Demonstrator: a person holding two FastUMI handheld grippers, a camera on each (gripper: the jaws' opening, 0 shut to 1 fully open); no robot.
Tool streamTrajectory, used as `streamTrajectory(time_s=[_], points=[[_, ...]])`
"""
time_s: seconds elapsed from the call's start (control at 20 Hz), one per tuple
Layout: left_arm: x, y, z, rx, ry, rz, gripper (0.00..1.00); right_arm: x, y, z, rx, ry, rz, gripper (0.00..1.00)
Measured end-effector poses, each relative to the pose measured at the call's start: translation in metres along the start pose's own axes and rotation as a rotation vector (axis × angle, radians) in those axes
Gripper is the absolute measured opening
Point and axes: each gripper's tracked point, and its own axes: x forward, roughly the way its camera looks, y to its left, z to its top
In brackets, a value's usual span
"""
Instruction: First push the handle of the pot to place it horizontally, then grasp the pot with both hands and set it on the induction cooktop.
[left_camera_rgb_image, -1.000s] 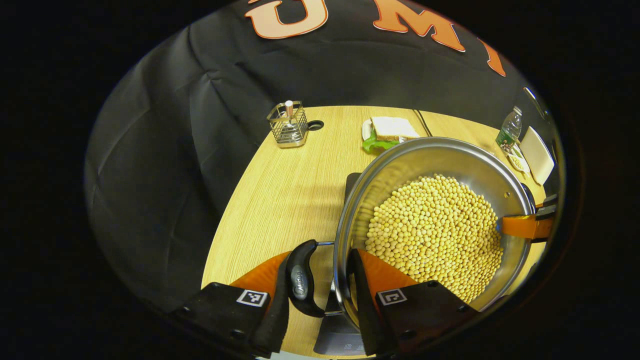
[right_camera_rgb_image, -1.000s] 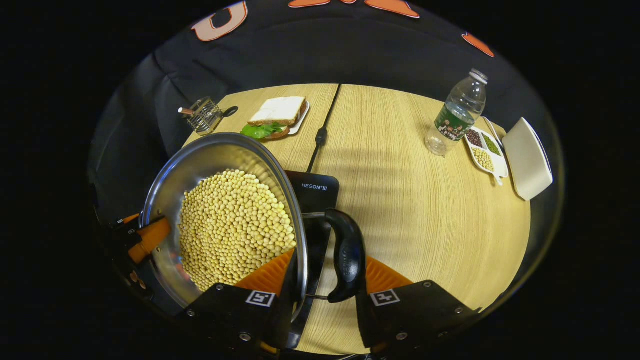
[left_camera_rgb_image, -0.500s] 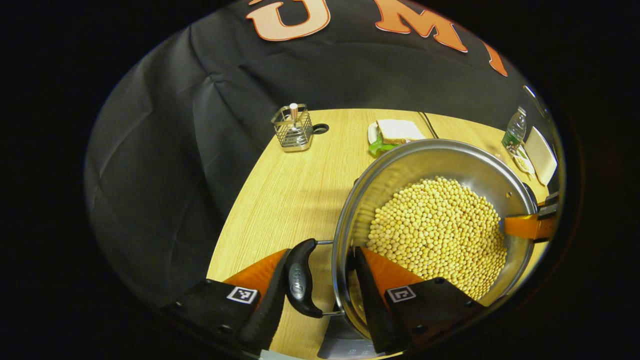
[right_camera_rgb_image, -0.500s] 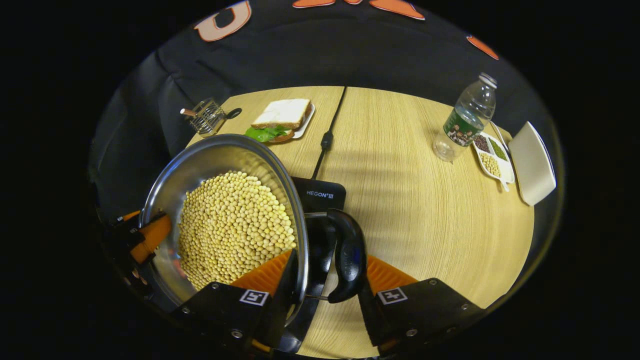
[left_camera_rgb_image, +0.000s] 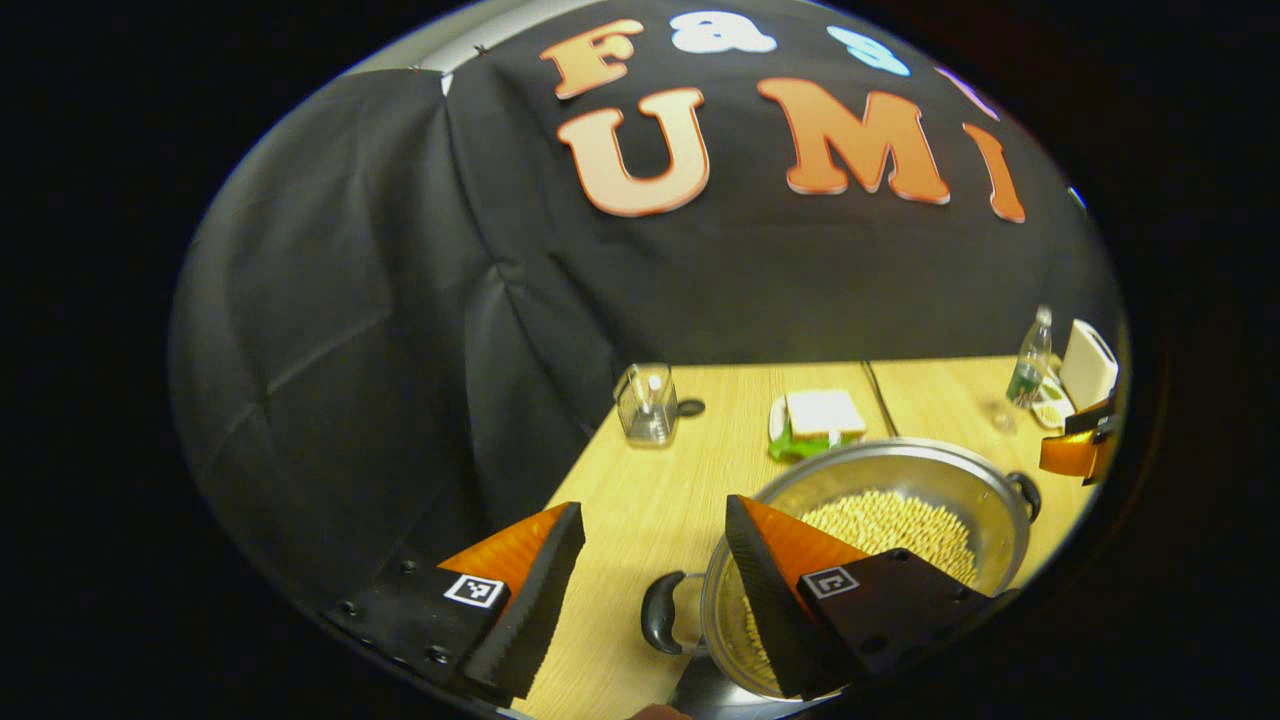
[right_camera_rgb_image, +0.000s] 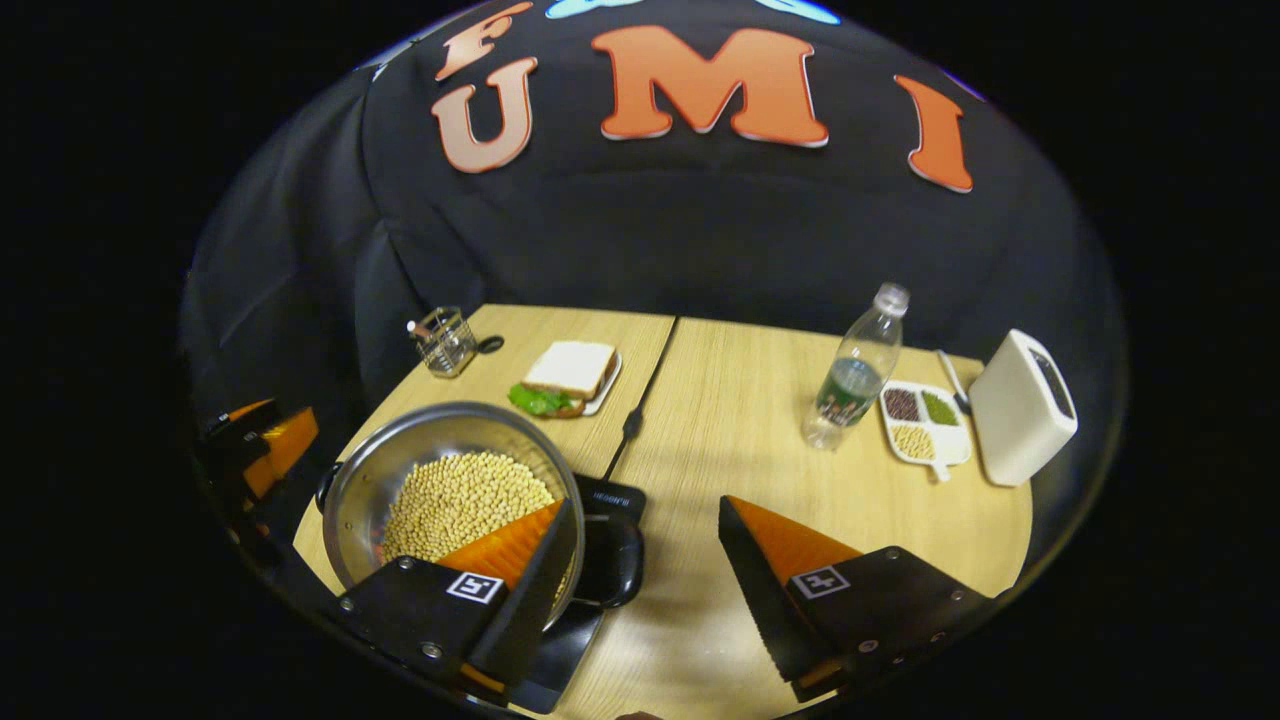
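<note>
You have let go of both pot handles since a second ago and pulled both grippers up and back, so the table now sits low in each view. Your left gripper (left_camera_rgb_image: 655, 530) stands wide, nothing between its fingers; in the left gripper view the steel pot (left_camera_rgb_image: 985, 490) of soybeans (left_camera_rgb_image: 900, 520) lies at lower right, its near black handle (left_camera_rgb_image: 660, 612) below the gap and apart from both fingers. Your right gripper (right_camera_rgb_image: 645, 525) is wide too, holding nothing. In the right gripper view the pot (right_camera_rgb_image: 400, 465) sits at lower left on the black induction cooktop (right_camera_rgb_image: 615, 497), its right handle (right_camera_rgb_image: 615, 572) level, just beside the left finger, and its rim partly behind that finger. At that view's left edge your other gripper hangs apart from the pot.

Across the wooden table (right_camera_rgb_image: 740, 420) you see a sandwich on a plate (right_camera_rgb_image: 568, 372) at centre, a wire holder (right_camera_rgb_image: 440, 342) to its left, a water bottle (right_camera_rgb_image: 858, 372) right of centre, then a divided dish of beans (right_camera_rgb_image: 922, 424) and a white appliance (right_camera_rgb_image: 1020, 408) at far right. A black power cord (right_camera_rgb_image: 650, 380) runs up the middle.
</note>
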Motion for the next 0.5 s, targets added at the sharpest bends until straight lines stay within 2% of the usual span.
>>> streamTrajectory(time_s=[0.15,0.2,0.25,0.35,0.5], points=[[-0.041,0.006,0.065,-0.086,-0.219,0.020,0.93,-0.054,-0.038,0.058,-0.030,-0.207,-0.044,0.94],[-0.057,0.011,0.088,-0.116,-0.293,0.026,1.00,-0.081,-0.053,0.083,-0.040,-0.278,-0.062,0.94],[-0.076,0.015,0.109,-0.142,-0.363,0.027,0.94,-0.107,-0.063,0.103,-0.049,-0.345,-0.081,0.94],[-0.116,0.027,0.150,-0.177,-0.489,0.032,1.00,-0.162,-0.088,0.143,-0.051,-0.474,-0.097,0.94],[-0.172,0.036,0.197,-0.218,-0.652,0.026,1.00,-0.229,-0.105,0.180,-0.074,-0.641,-0.122,0.94]])
